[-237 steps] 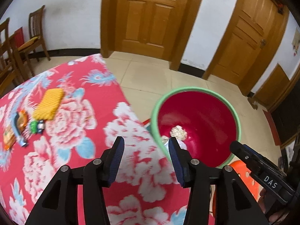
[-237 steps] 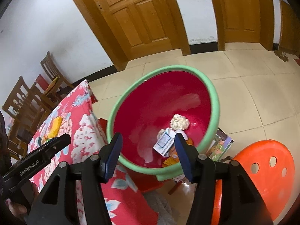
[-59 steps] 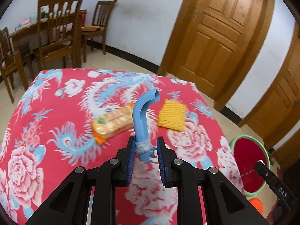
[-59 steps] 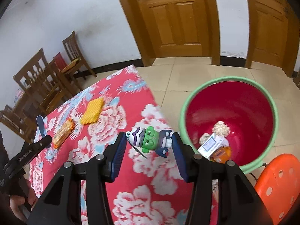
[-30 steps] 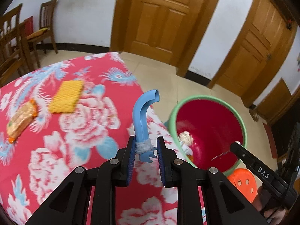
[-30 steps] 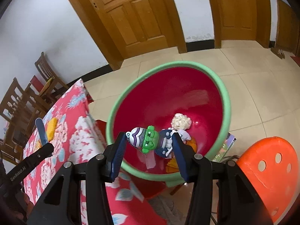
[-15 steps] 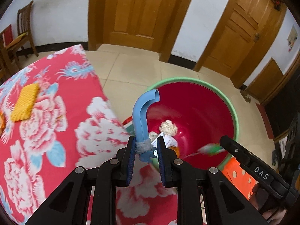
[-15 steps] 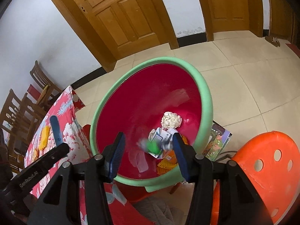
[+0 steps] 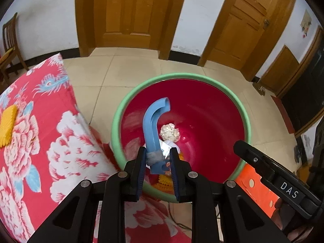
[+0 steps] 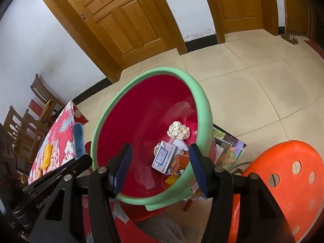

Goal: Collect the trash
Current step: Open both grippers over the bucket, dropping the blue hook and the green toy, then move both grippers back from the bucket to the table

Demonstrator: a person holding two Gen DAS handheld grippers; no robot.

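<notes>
My left gripper [image 9: 157,163] is shut on a curved blue plastic piece [image 9: 152,125] and holds it over the red bin with a green rim [image 9: 242,109]. The blue piece also shows in the right wrist view [image 10: 78,139]. My right gripper [image 10: 160,167] is open and empty above the same bin [image 10: 204,101]. Inside lie a crumpled paper ball [image 10: 178,130], a small white box [image 10: 164,158] and an orange carton [image 10: 181,162]. A yellow waffle-textured packet [image 9: 7,124] lies on the red floral tablecloth [image 9: 50,141].
An orange plastic stool [image 10: 283,172] stands right of the bin. A printed booklet [image 10: 228,147] lies on the tiled floor behind the bin. Wooden doors [image 9: 129,12] line the far wall. Wooden chairs [image 10: 40,99] stand beyond the table.
My right gripper opened and dropped the green and purple toy into the bin. My left gripper carried the blue piece from over the table to over the bin.
</notes>
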